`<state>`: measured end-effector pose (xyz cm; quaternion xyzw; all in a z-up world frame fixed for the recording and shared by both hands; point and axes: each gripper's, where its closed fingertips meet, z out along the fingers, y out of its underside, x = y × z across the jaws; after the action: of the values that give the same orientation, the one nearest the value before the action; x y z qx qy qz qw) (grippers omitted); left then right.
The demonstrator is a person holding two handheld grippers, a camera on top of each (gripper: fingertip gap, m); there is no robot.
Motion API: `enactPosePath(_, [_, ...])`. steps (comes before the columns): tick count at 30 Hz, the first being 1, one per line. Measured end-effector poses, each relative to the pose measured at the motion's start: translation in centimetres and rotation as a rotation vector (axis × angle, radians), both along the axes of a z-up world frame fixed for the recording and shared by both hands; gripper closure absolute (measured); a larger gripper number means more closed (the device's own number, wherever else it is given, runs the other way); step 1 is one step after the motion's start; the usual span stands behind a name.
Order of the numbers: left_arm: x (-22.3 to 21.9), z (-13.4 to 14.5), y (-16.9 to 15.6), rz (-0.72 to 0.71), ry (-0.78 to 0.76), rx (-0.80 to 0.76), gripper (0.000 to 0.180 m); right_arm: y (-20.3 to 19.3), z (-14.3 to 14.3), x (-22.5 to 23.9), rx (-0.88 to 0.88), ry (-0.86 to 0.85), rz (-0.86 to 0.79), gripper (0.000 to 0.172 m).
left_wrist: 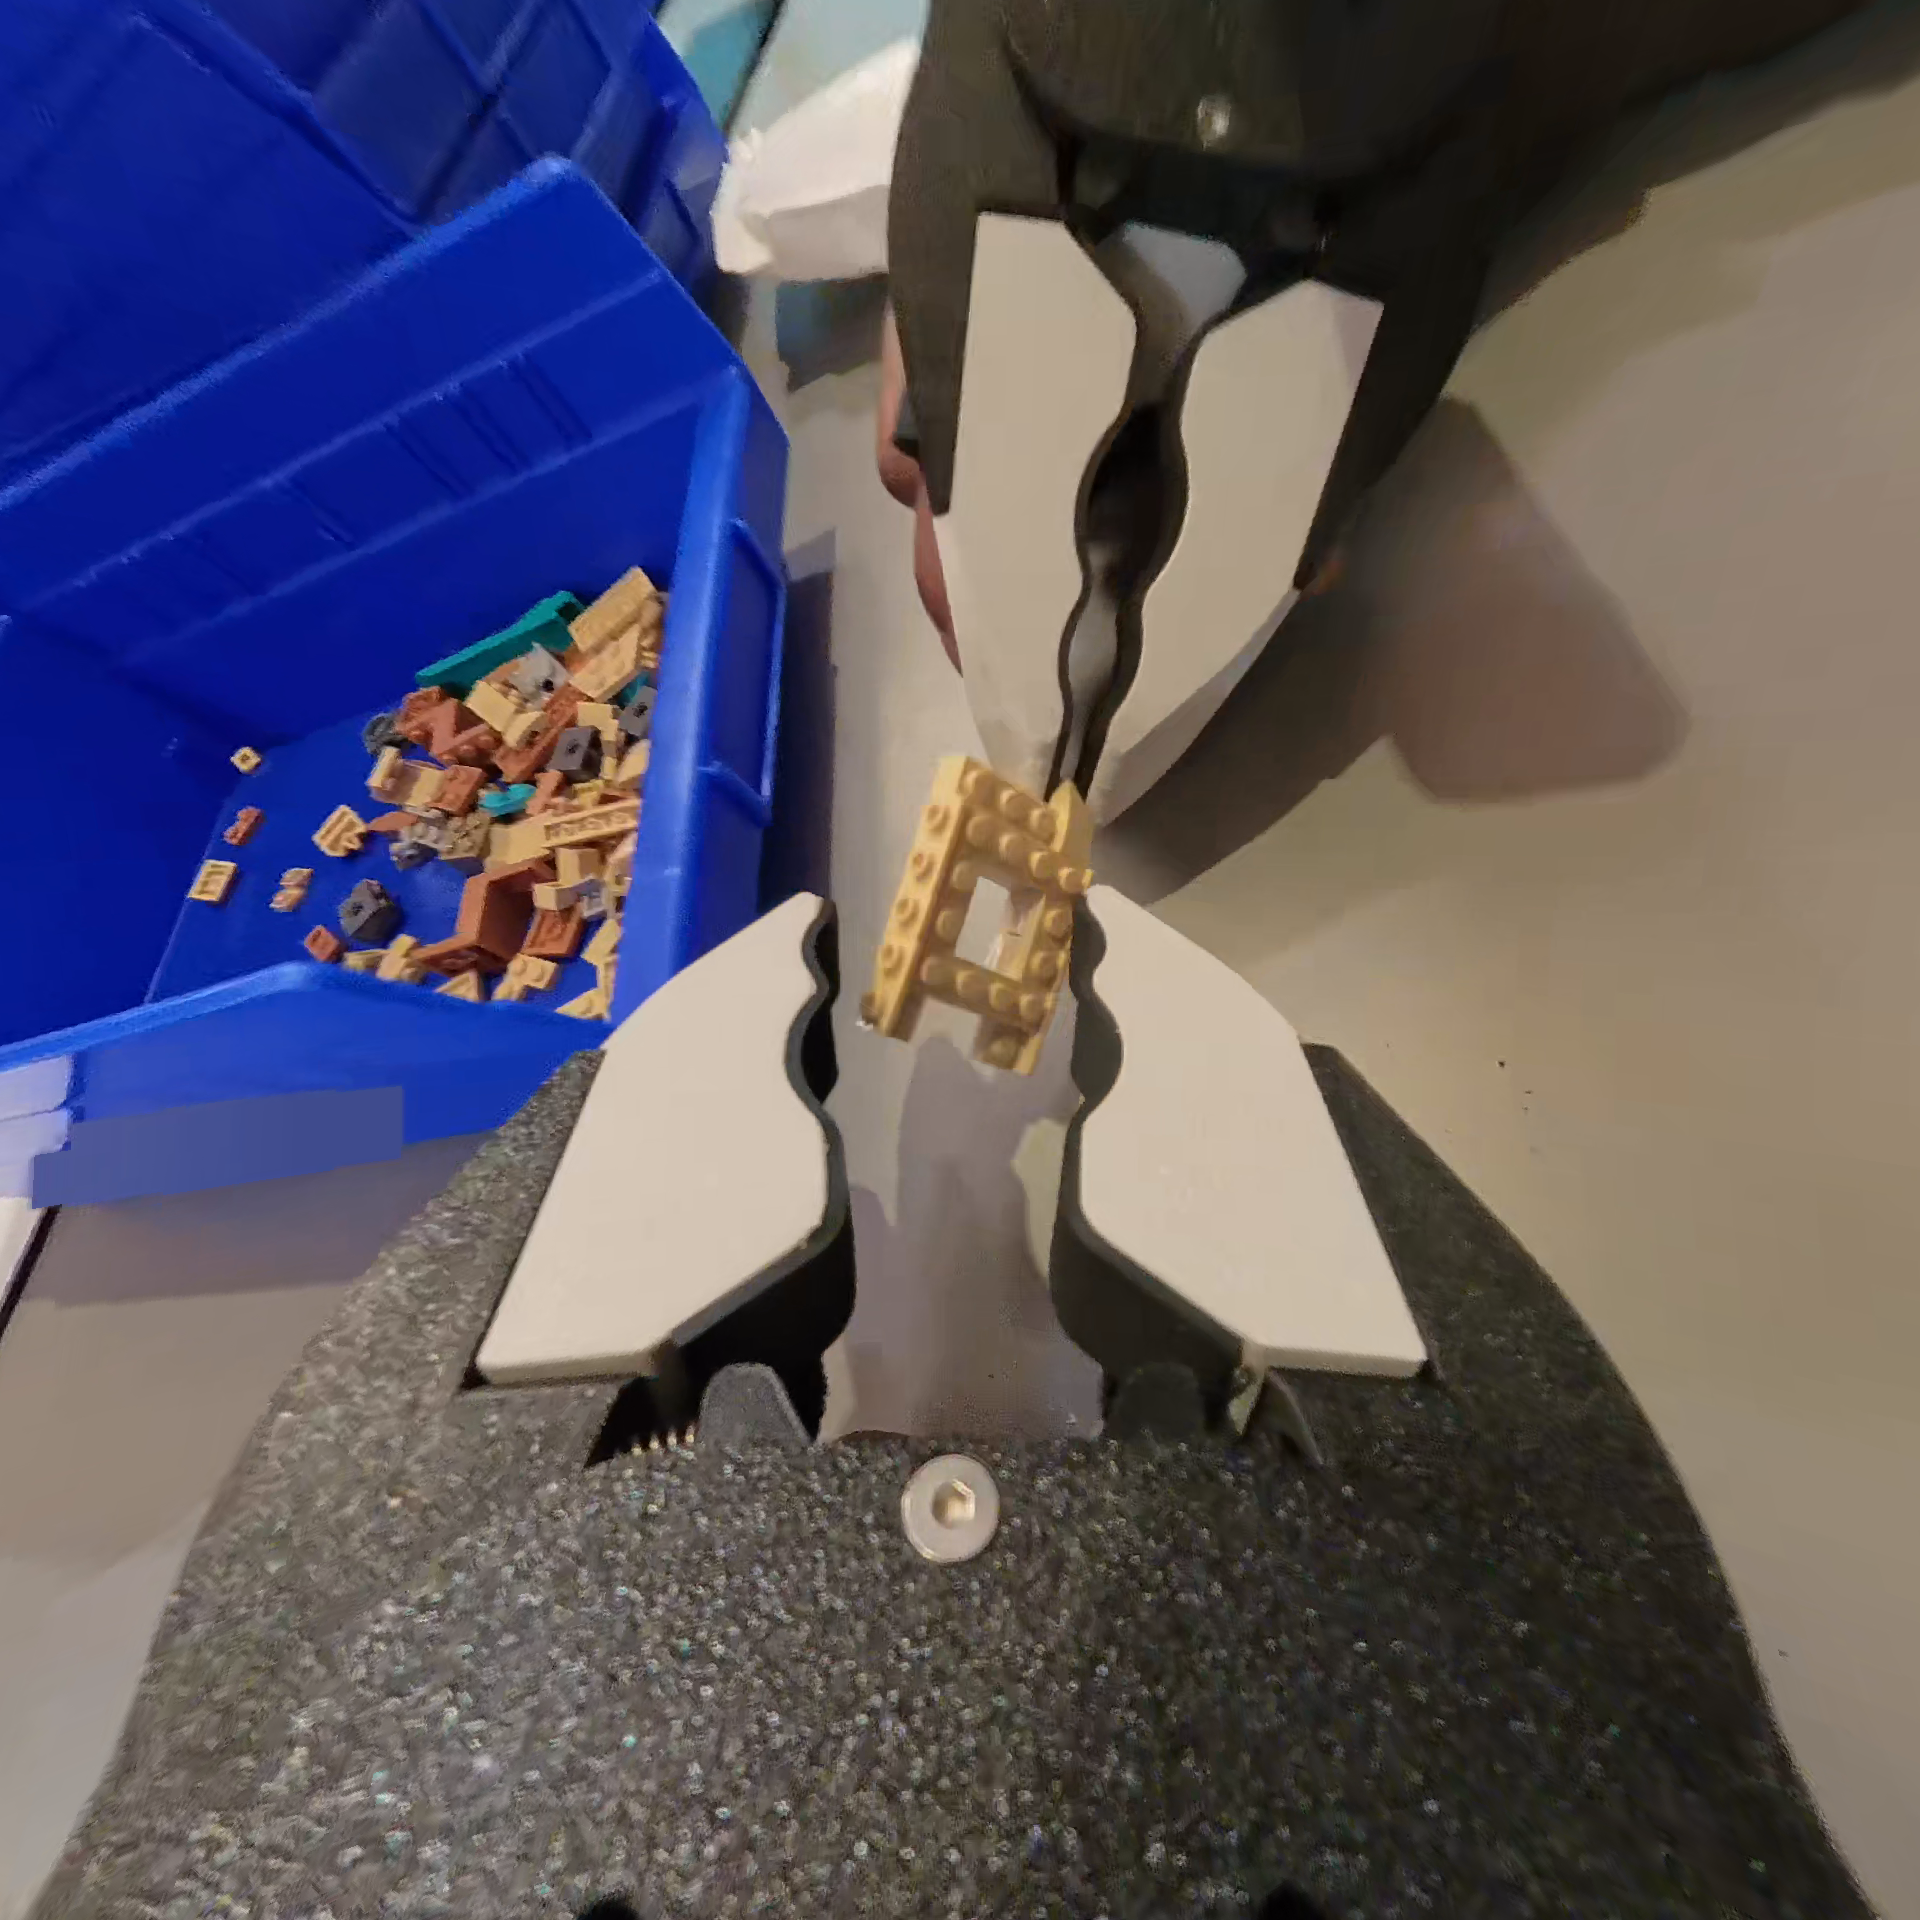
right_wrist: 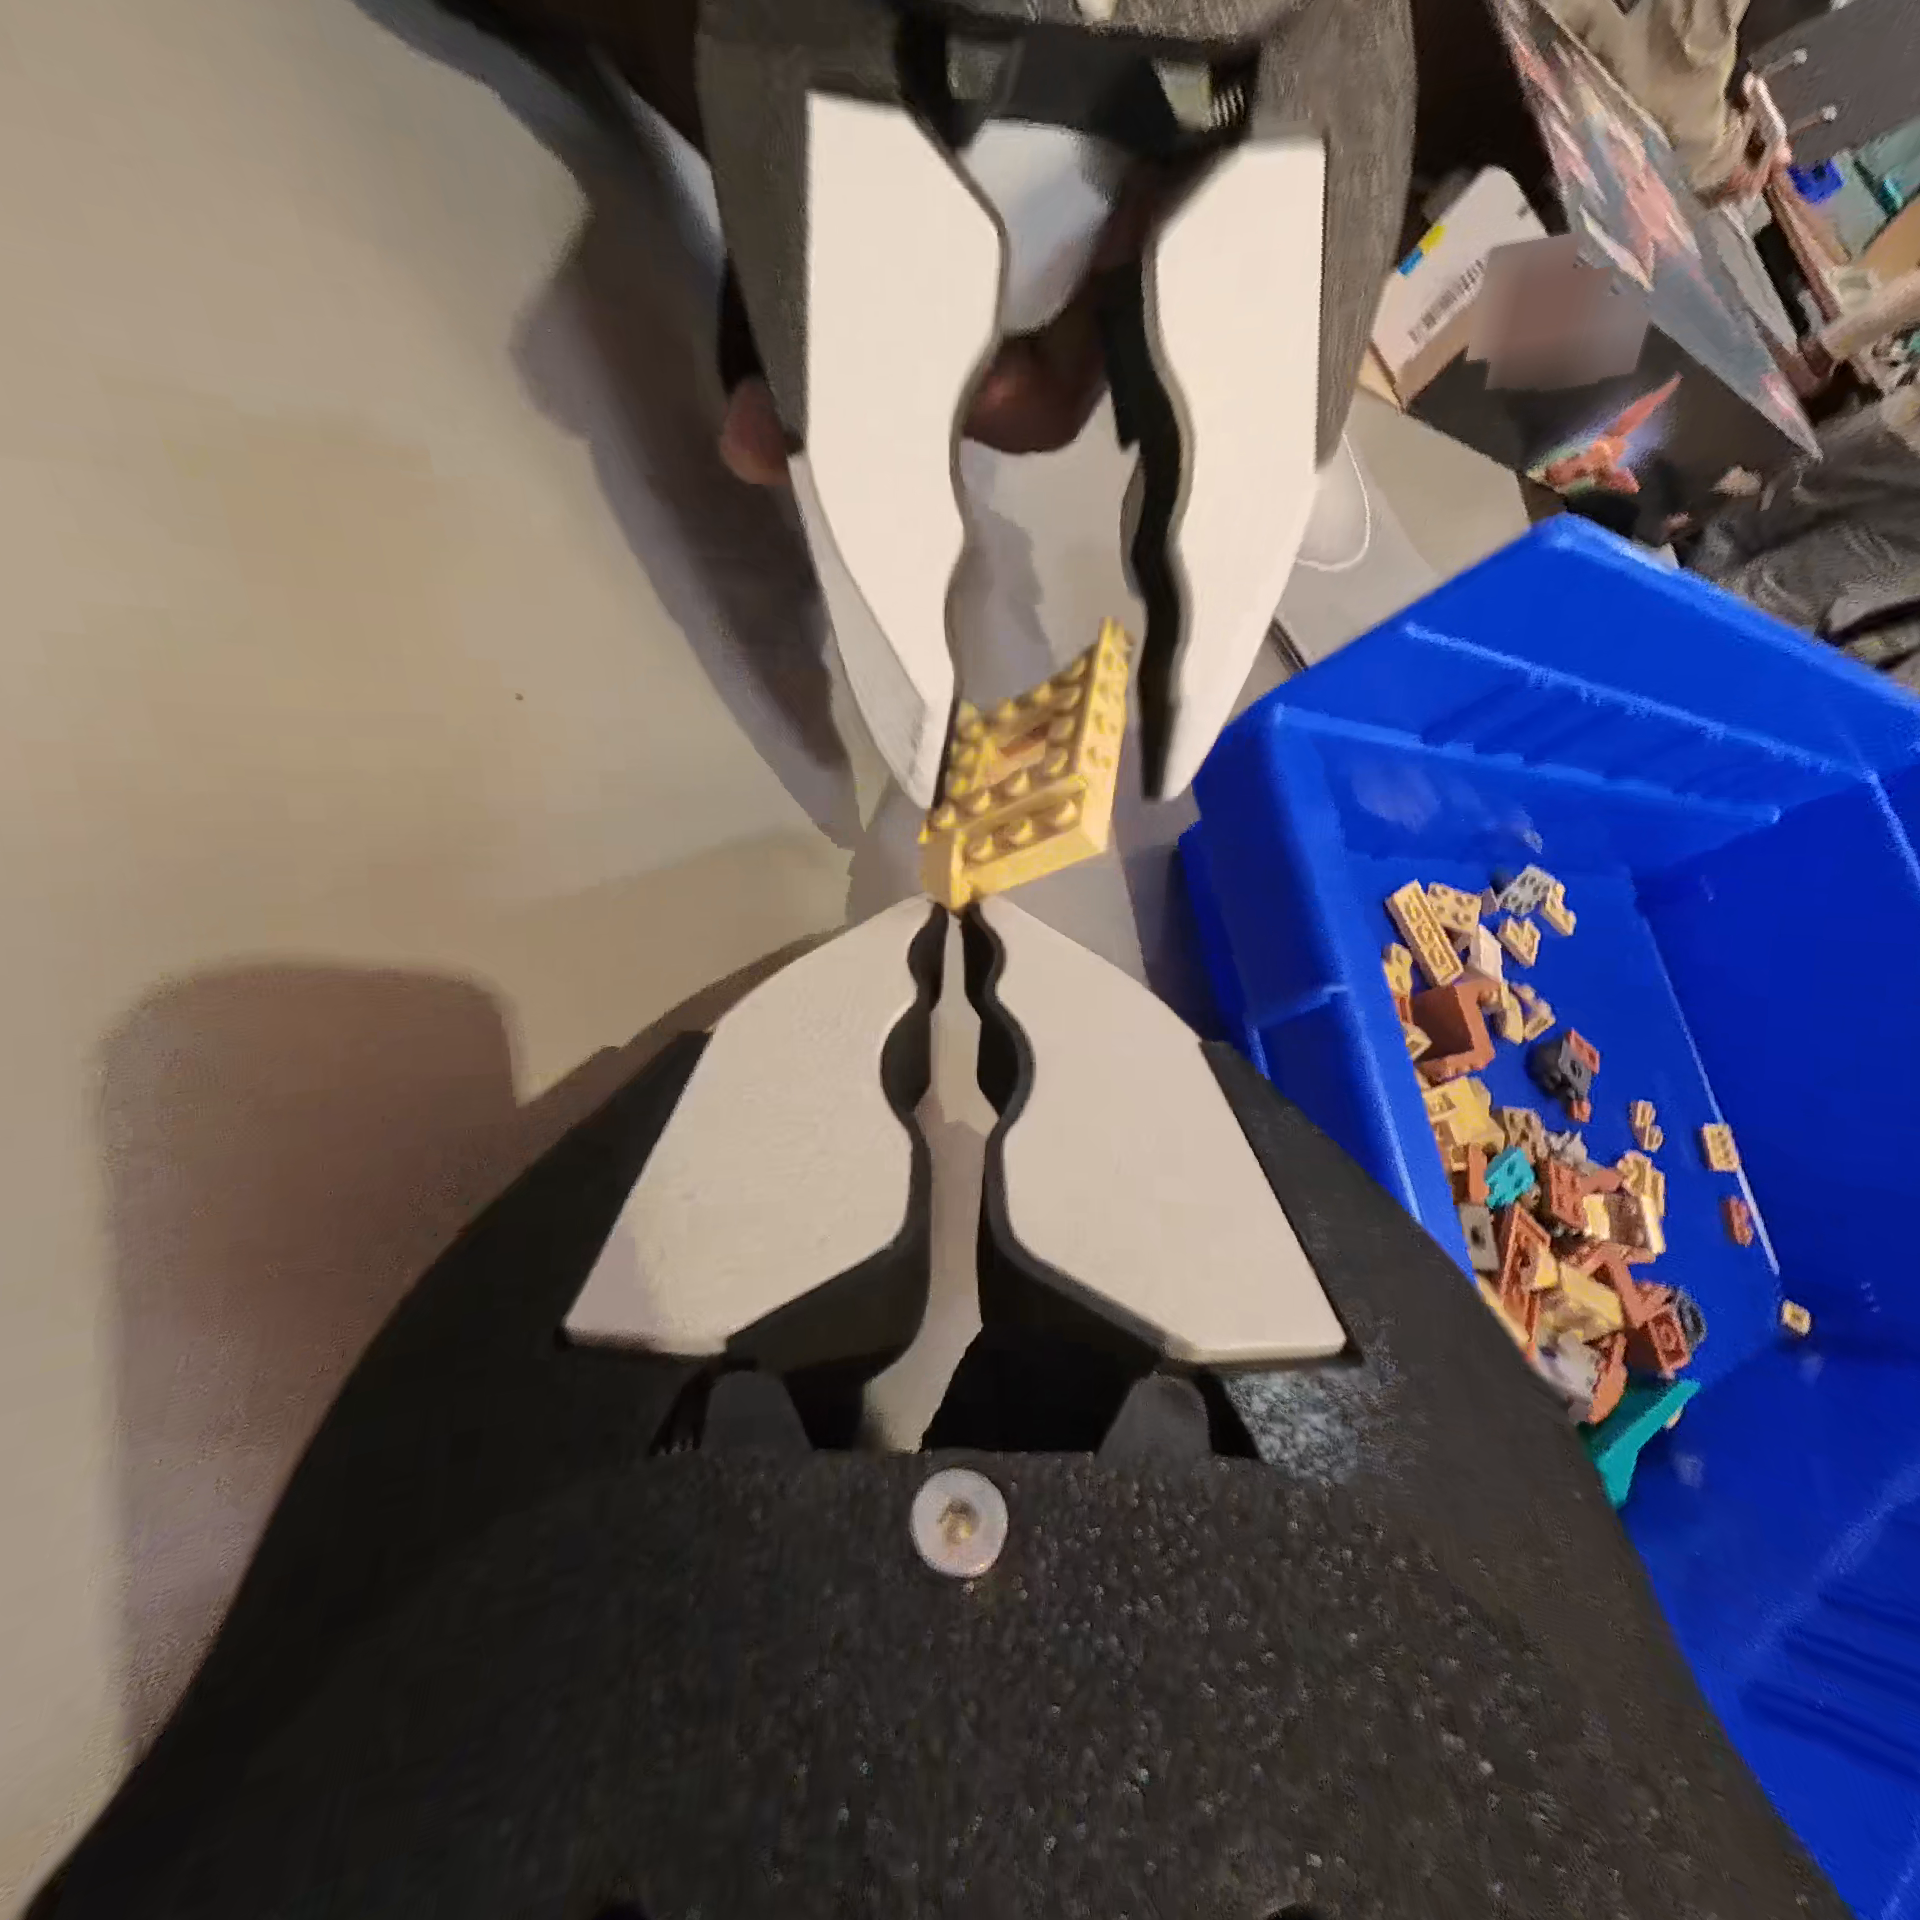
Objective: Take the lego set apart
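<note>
Two grippers are seen facing each other over a pale tabletop (left_wrist: pixel 1558 1039), with one tan brick assembly (left_wrist: pixel 982 904) between them. The assembly is a studded frame with a rectangular opening, tilted and held clear of the table just above the centre of both frames.

The right gripper (right_wrist: pixel 951 909) is seen at the bottom of its own view with its jaws drawn together, and its fingertips (right_wrist: pixel 992 920) are clamped on one corner of the tan piece. In the left wrist view the same gripper (left_wrist: pixel 1070 774) comes down from the top of the frame, pinching the assembly's upper right corner.

The left gripper (left_wrist: pixel 951 925) has its jaws apart. The assembly stands between its two fingers; the right-hand finger (left_wrist: pixel 1101 925) lies against the piece's edge, while a clear gap is seen on the other side, so it is not gripped there.

Blue bins (left_wrist: pixel 707 582) are stacked at the left of the left wrist view; at least two can be counted. The nearest one holds a loose heap of small bricks (left_wrist: pixel 520 810), several dozen in tan, brown, grey and teal, too many to count exactly. One such bin (right_wrist: pixel 1351 831) lies at the right of the right wrist view.
</note>
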<state>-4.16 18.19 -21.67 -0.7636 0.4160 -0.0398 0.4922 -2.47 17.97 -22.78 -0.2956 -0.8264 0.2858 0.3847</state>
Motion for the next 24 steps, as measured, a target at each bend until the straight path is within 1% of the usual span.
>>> enactPosePath(3, [0.2,-1.2,-0.4,-0.021,0.067,-0.037,0.151,0.0,-1.1,0.2,0.076,-0.026,0.033,0.17])
enactPosePath(4, [0.1,-1.3,-0.5,-0.016,0.072,-0.046,0.165,0.2,-1.3,0.1,0.085,-0.024,0.021,0.171])
enactPosePath(9, [-0.1,-1.3,-0.2,0.035,0.049,-0.038,0.167,0.8,-1.2,0.1,0.002,-0.062,-0.026,0.168])
enactPosePath(14, [-0.3,-1.5,0.4,0.085,0.112,-0.001,0.167,0.9,-1.4,0.1,-0.023,-0.107,-0.068,0.157])
enactPosePath(17, [-0.3,-1.4,0.6,0.113,0.136,0.017,0.167,1.3,-1.5,-0.2,-0.034,-0.122,-0.137,0.162])
enactPosePath(20, [-0.3,-1.4,0.8,0.152,0.134,0.019,0.167,1.6,-1.7,-0.4,-0.024,-0.138,-0.197,0.162])
enactPosePath(22, [-0.4,-1.6,0.8,0.178,0.108,-0.007,0.167,1.8,-1.7,-0.5,0.001,-0.124,-0.206,0.162])
enactPosePath(24, [-0.6,-1.7,0.9,0.212,0.047,-0.043,0.167,2.0,-1.5,-0.6,0.047,-0.087,-0.2,0.162])
